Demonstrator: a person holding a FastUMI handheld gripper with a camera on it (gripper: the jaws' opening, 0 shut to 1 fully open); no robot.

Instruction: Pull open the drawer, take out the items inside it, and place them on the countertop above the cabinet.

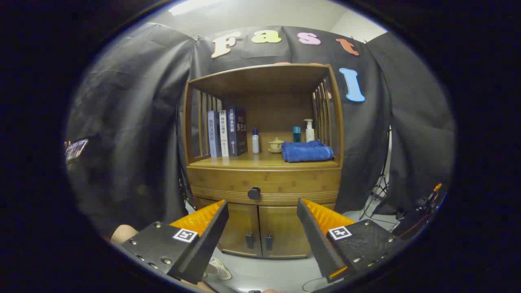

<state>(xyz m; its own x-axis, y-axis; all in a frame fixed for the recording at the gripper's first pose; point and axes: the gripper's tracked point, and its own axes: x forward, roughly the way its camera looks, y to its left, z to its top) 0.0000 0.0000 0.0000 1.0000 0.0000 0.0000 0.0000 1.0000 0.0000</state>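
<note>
Hanging wide open and empty, well short of the shut drawer (pixel 263 181), the claw (pixel 262 207) could slip off the small round knob (pixel 254 193) if it closes off-centre.

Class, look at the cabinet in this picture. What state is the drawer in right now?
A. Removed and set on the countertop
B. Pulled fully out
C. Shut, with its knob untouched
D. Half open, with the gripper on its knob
C: the drawer sits flush with the cabinet front, and the open gripper is short of its knob, touching nothing.
</note>
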